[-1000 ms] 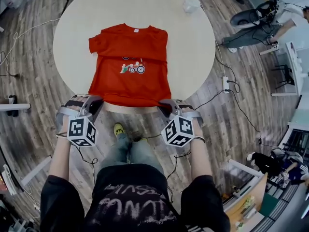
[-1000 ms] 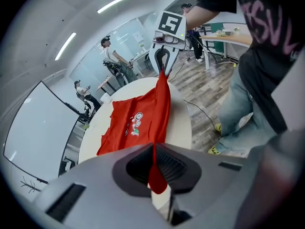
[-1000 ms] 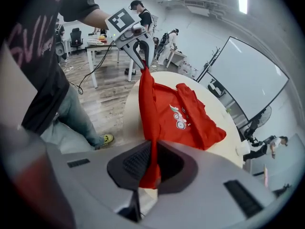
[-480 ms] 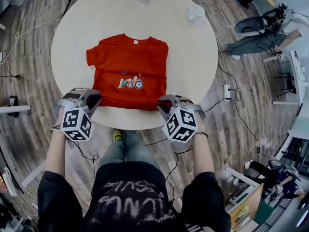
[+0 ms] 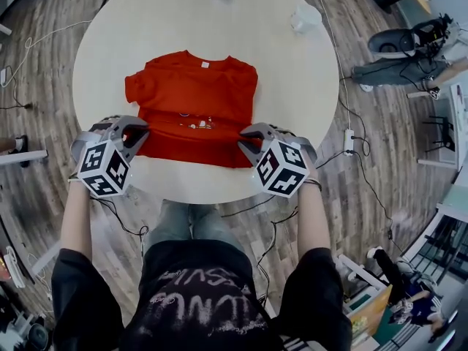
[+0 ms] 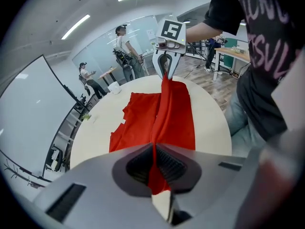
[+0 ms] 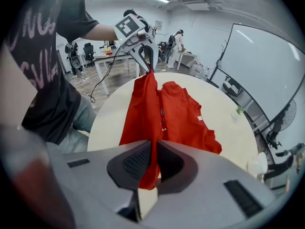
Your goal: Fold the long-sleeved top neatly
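The red top (image 5: 191, 93) lies on the round bench (image 5: 168, 20), its collar on the side away from the fingers. The left gripper (image 5: 137, 133) has its fingers (image 6: 136, 166) clamped on the hem's left corner, and red cloth hangs pinched between the pads. From there the lifted hem runs taut across to the right gripper (image 5: 246, 139), whose fingers (image 7: 133, 163) are clamped on the hem's right corner. The raised cloth hides most of the chest print. Beyond the right fingers stands a white cup (image 5: 306, 18).
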Demonstrator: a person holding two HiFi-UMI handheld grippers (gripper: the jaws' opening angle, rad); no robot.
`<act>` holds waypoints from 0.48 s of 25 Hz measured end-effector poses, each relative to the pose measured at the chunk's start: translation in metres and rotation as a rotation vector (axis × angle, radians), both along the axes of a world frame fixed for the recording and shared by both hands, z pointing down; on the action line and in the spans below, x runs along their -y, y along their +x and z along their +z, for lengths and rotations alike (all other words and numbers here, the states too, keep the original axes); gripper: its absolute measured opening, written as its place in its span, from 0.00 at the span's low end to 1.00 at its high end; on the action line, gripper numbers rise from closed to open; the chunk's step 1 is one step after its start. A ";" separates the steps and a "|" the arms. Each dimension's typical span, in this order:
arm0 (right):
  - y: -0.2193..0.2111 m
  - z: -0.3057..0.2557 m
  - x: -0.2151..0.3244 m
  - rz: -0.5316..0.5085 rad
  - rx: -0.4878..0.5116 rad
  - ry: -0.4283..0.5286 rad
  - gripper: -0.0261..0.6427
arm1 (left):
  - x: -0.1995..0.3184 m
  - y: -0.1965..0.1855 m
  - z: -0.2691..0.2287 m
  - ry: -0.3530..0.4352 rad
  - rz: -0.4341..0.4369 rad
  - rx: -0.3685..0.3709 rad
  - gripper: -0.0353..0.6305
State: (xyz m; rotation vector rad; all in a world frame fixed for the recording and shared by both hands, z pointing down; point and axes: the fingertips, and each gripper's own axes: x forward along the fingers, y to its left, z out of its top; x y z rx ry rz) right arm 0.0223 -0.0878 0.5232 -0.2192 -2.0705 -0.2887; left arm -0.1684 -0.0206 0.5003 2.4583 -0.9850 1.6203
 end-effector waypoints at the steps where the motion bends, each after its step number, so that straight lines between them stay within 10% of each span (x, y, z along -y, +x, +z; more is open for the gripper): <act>1: -0.003 0.001 0.004 -0.006 -0.007 0.000 0.09 | 0.004 -0.002 0.002 -0.009 0.004 0.001 0.09; 12: -0.028 0.005 0.042 -0.036 -0.056 -0.059 0.09 | 0.040 -0.024 0.015 -0.121 0.066 -0.027 0.09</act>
